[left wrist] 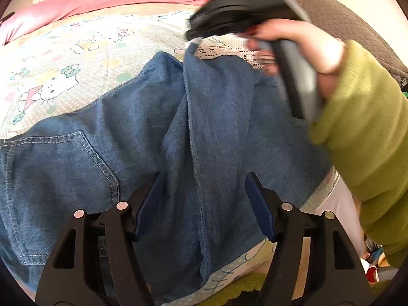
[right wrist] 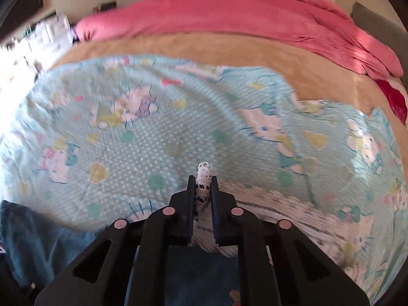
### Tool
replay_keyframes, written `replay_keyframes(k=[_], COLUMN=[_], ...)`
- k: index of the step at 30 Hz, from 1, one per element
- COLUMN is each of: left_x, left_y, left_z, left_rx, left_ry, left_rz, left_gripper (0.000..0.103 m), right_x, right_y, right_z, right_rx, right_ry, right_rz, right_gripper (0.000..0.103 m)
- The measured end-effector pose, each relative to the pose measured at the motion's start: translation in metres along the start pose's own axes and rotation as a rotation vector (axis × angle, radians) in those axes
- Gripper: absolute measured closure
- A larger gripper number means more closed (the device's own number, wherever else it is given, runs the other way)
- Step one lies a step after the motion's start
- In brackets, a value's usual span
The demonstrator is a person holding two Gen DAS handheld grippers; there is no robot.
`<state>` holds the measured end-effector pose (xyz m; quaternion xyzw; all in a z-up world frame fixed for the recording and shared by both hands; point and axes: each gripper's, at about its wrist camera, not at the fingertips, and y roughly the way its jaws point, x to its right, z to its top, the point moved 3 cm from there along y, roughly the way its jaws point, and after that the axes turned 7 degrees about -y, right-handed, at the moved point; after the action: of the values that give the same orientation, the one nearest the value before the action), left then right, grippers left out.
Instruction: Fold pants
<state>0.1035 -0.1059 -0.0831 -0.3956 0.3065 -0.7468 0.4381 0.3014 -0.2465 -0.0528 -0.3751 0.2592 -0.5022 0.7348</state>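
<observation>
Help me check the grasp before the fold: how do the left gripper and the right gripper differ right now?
The left gripper stands open, its blue pads apart over the denim pants and pressing on nothing; the right gripper is shut on the white lace hem. The left sits over the seat area by a back pocket; the right is at the leg end. Both are black two-finger tools pointing down at the bed.

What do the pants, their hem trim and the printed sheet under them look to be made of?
Pants: blue denim, matte, with pale contrast stitching around a back pocket. Hem trim: white openwork, apparently crocheted lace, pinched in the right claw. Printed sheet: thin woven fabric, probably cotton, with dots and cartoon cats; the fibre is uncertain.
</observation>
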Motion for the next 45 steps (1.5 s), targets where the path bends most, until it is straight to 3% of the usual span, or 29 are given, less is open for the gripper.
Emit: replay_keyframes(k=[7,9,13,14,20,28,37,45], left_x=[0.005,0.007,0.012,0.013,0.025,0.037,0.050,0.055], left_y=[0.000,0.000,-0.005,-0.006,-0.014,-0.005,0.001,0.008], left_z=[-0.003,-0.002,-0.004,-0.004,-0.011,-0.023,-0.030,-0.036], left_rx=[0.016,0.028,0.062,0.069,0.081,0.038,0.024,0.009], left_ry=[0.022,0.041,0.096,0.107,0.183,0.263,0.308,0.343], left_rz=[0.027,0.053,0.105,0.104,0.121,0.156,0.161,0.173], left_gripper=[0.047,0.057,0.098,0.102,0.102,0.102,0.101,0.099], right_x=[0.052,0.067,0.088,0.093,0.101,0.102,0.109,0.108], right_y=[-0.074,-0.098,-0.135,-0.145,-0.172,-0.162,-0.173,-0.165], right_z=[-0.037,-0.054,-0.089,-0.102,-0.161,-0.229,-0.254,-0.273], right_rx=[0.115,0.136,0.153,0.151,0.111,0.030,0.039,-0.003], right_ry=[0.134,0.172,0.214,0.231,0.262,0.364,0.396,0.395], right_rz=[0.022,0.027,0.002,0.006,0.012,0.036,0.029,-0.006], right_gripper=[0.093,0.093,0.093,0.093,0.093,0.093,0.093,0.093])
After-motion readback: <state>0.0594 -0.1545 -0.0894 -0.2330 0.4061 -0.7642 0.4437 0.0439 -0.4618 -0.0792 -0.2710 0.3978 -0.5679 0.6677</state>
